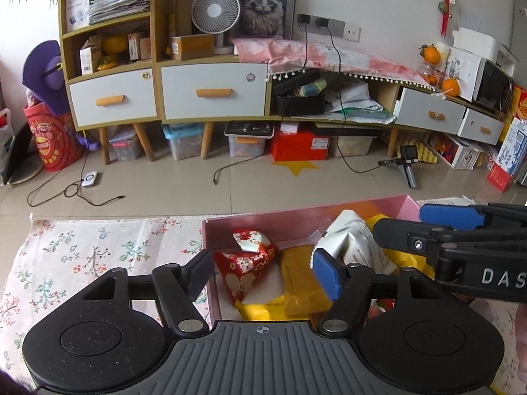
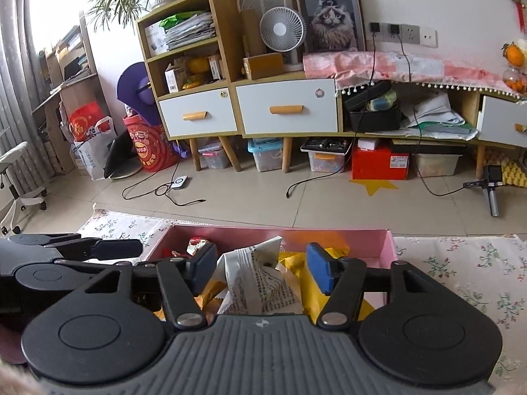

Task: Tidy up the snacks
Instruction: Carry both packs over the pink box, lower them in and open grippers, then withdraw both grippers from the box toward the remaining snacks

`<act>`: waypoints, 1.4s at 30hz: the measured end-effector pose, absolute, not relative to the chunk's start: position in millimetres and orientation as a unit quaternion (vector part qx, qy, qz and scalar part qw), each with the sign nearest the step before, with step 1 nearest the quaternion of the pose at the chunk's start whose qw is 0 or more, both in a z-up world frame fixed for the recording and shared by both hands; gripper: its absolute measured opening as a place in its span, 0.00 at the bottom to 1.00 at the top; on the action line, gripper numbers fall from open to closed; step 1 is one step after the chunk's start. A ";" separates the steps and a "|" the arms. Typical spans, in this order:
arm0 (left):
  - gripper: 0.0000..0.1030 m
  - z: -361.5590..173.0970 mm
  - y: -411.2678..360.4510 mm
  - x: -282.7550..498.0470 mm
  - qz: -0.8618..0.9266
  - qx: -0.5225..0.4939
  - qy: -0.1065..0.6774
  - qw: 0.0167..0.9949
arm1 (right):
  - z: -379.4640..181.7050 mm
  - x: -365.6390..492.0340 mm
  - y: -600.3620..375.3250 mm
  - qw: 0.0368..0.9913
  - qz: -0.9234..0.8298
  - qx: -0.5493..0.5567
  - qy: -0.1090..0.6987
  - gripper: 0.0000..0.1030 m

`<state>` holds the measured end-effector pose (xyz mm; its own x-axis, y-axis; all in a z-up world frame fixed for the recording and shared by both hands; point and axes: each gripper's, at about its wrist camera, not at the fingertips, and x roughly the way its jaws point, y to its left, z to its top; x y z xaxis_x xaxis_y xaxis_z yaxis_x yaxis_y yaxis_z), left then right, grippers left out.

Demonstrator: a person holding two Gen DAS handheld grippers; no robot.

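A pink box of snacks sits on a floral cloth. My left gripper hangs open over the box's left half. A red patterned packet and yellow packets lie loose between its fingers. A crumpled white packet stands further right. In the right wrist view my right gripper is open around that white packet, its pads not pressing on it. The yellow packets lie beside it in the pink box. Each gripper shows at the edge of the other's view.
The floral cloth spreads on both sides of the box. Beyond it is tiled floor with loose cables and a small tripod. A wooden cabinet with drawers and storage bins stands along the far wall.
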<state>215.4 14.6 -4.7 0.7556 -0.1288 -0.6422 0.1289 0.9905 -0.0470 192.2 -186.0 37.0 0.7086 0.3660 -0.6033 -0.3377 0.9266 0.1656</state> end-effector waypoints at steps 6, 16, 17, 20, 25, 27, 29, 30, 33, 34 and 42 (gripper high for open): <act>0.81 0.9 13.9 187.8 -0.058 -0.010 0.344 0.937 | 44.1 180.9 -194.4 0.925 0.174 0.028 0.337 0.70; 0.87 -3.0 11.6 133.5 -0.044 -0.034 0.364 0.930 | 50.0 141.7 -211.5 0.931 0.148 -0.004 0.334 0.85; 0.88 -2.9 11.0 128.4 -0.044 -0.033 0.366 0.929 | 48.9 137.4 -213.2 0.931 0.146 -0.003 0.335 0.87; 0.92 -0.7 7.1 112.8 -0.040 -0.028 0.367 0.929 | 48.8 126.5 -216.9 0.930 0.142 -0.003 0.338 0.90; 0.96 2.0 3.2 88.6 -0.038 -0.027 0.370 0.928 | 52.5 109.2 -221.2 0.931 0.131 -0.009 0.342 0.96; 0.97 2.0 1.6 80.2 -0.037 -0.023 0.373 0.927 | 53.8 104.1 -223.4 0.931 0.125 -0.005 0.342 0.97; 0.98 0.3 0.7 72.4 -0.034 -0.018 0.376 0.926 | 53.5 100.0 -224.7 0.931 0.123 0.002 0.345 0.99; 0.98 -0.8 0.7 69.3 -0.033 -0.018 0.378 0.925 | 52.5 98.5 -224.5 0.930 0.121 0.003 0.348 0.99; 0.98 -5.9 1.6 61.3 -0.035 -0.022 0.385 0.922 | 48.6 93.7 -221.7 0.928 0.116 -0.002 0.353 0.99; 0.98 -7.8 2.0 59.6 -0.034 -0.023 0.388 0.921 | 46.7 89.7 -222.5 0.928 0.116 -0.005 0.353 1.00; 0.99 -24.4 5.8 51.2 -0.030 -0.035 0.408 0.912 | 28.5 75.9 -224.3 0.925 0.115 -0.021 0.361 1.00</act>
<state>51.2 5.8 -24.4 0.6646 -0.0833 -0.7426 0.0257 0.9957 -0.0886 75.9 -224.3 28.5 0.7130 0.1970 -0.6729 -0.2269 0.9729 0.0444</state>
